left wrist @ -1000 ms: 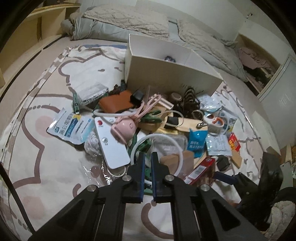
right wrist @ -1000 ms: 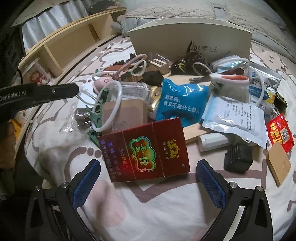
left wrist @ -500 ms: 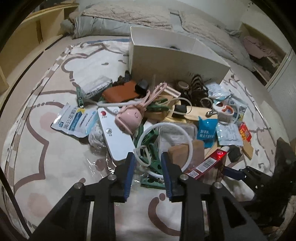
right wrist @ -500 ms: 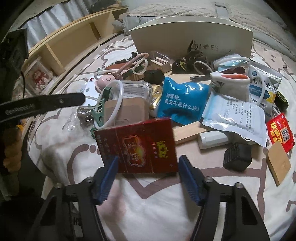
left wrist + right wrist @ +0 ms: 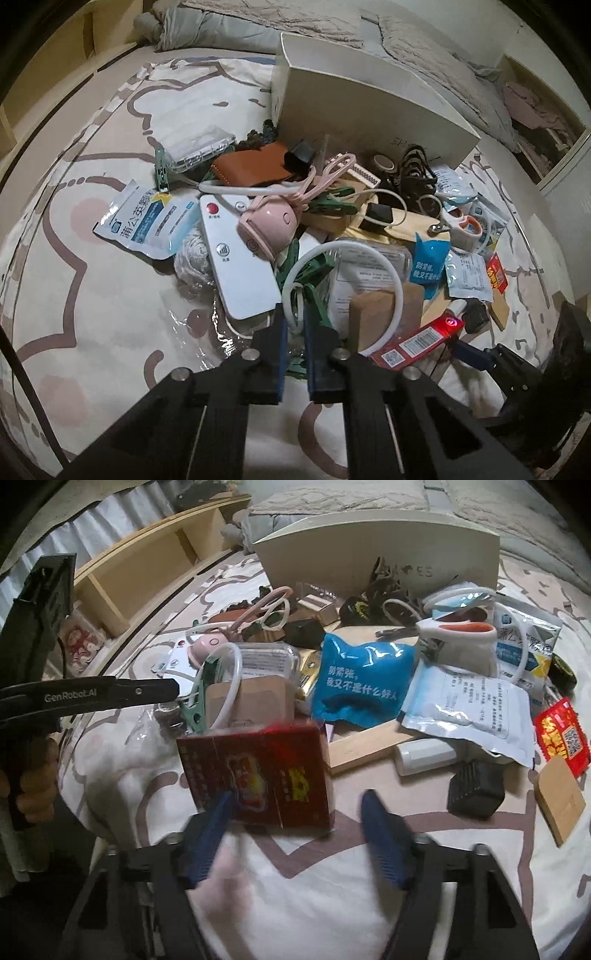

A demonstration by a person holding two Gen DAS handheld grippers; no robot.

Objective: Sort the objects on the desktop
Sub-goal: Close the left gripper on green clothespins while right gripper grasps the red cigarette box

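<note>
The right hand-held gripper is reaching over the patterned blanket with its jaws partly apart around the near edge of the red cigarette box, which is lying at the front of the clutter, well in front of the white storage box. The left hand-held gripper is sitting narrowly parted at the white ring, just beside the white remote; whether it is gripping anything, I cannot tell.

left gripper: black, blue pads, silver screws | right gripper: same
</note>
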